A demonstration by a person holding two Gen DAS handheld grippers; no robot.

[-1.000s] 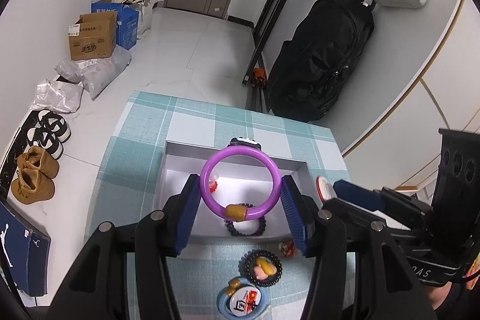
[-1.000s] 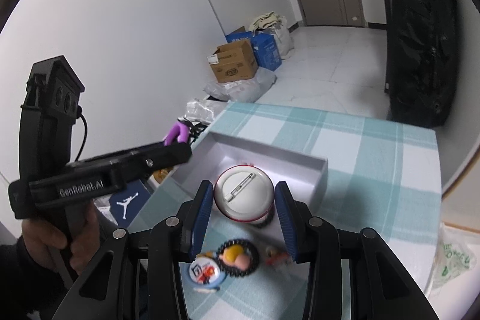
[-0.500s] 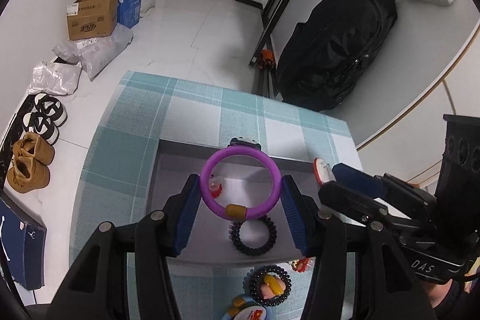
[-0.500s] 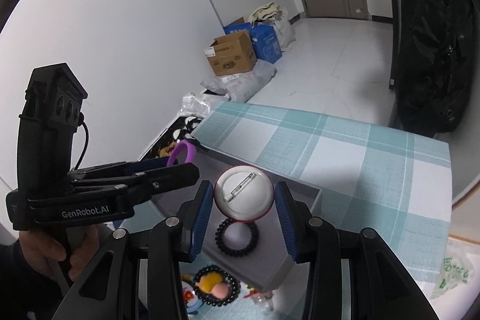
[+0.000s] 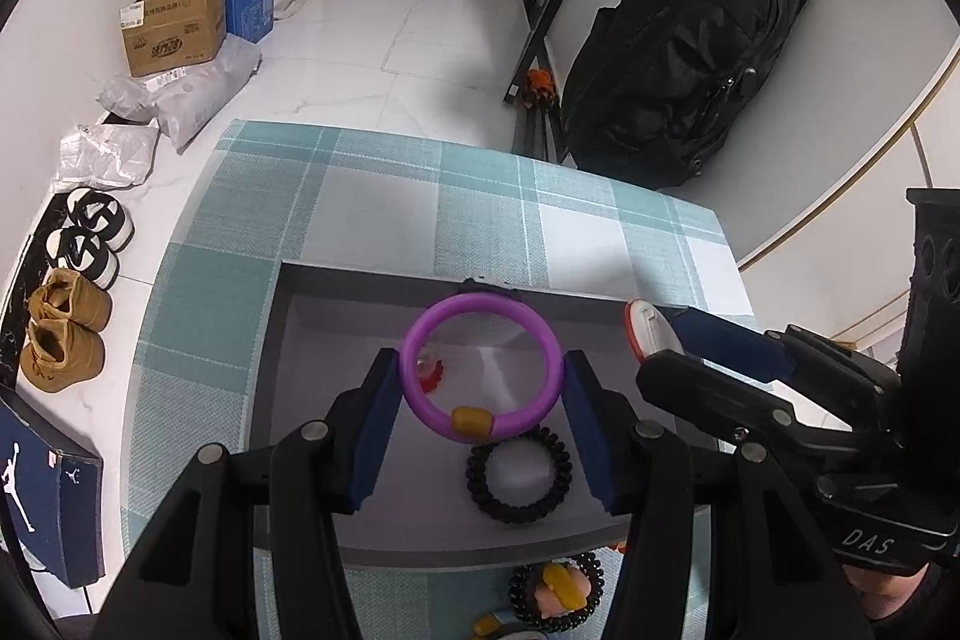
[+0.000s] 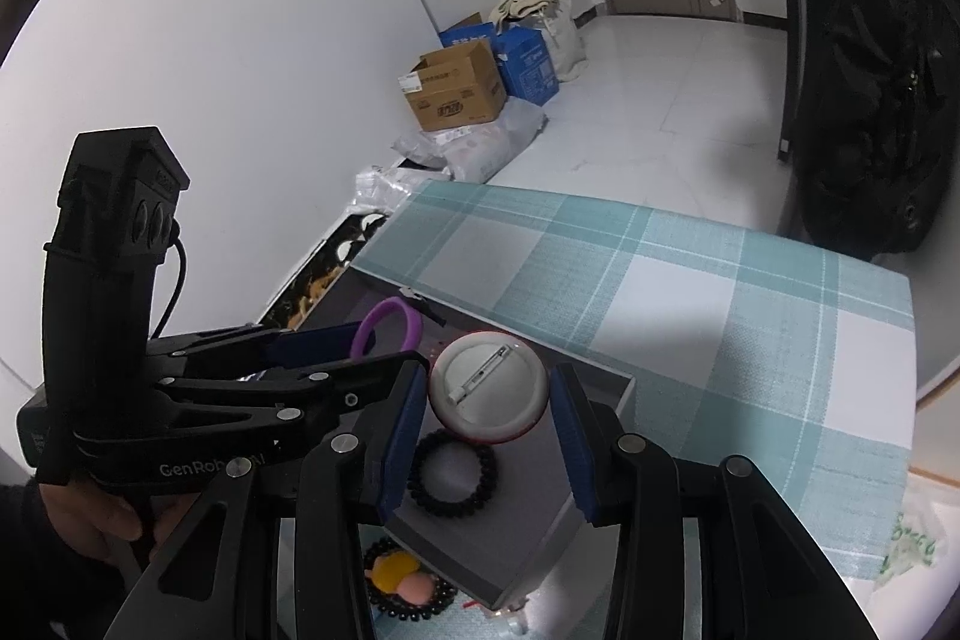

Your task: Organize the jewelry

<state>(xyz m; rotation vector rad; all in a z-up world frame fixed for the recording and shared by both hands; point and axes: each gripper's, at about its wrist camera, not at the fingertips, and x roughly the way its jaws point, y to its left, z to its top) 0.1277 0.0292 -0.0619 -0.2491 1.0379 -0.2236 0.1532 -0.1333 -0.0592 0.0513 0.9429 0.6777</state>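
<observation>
Both grippers advancing over grey tray (image 5: 312,460) since earlier frame.
Left gripper (image 5: 483,394) jaws clamping purple bangle (image 5: 420,400); right gripper (image 6: 489,397) jaws clamping pin badge (image 6: 489,394), 3 o'clock of bangle.

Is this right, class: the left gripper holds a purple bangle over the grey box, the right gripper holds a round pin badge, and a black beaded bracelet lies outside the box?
Not quite. The left gripper holds the purple bangle over the grey box, and the right gripper holds the round pin badge. But the left wrist view shows the plain black beaded bracelet lying inside the box.

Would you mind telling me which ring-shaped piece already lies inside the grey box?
The black coil bracelet; the purple bangle is held in the left gripper.
</observation>
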